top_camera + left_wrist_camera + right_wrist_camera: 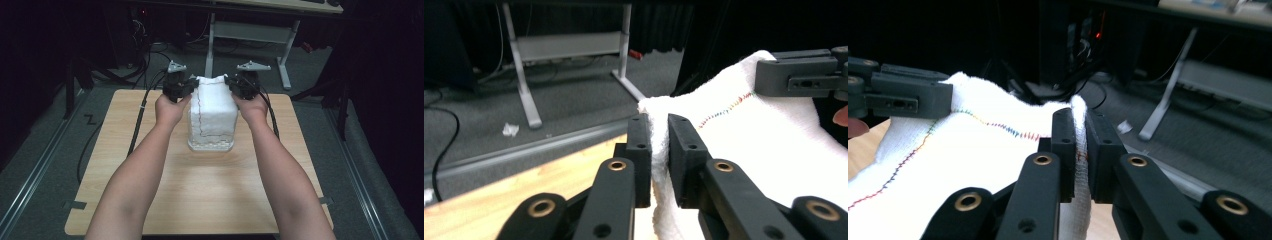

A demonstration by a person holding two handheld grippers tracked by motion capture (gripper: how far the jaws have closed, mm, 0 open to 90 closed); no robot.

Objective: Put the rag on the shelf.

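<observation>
left gripper [186,89] and right gripper [235,86] each pinch a far corner of the white towel [212,112], lifted over the table [150,125]; thin bites, uneven pull could slip one corner free.

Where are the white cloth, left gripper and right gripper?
white cloth [216,107], high view, its top face.
left gripper [659,150], left gripper view, between its fingertips.
right gripper [1080,142], right gripper view, between its fingertips.

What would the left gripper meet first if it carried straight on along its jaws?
The left gripper already pinches the white cloth; beyond that, probably grey floor, though depth is unclear.
</observation>
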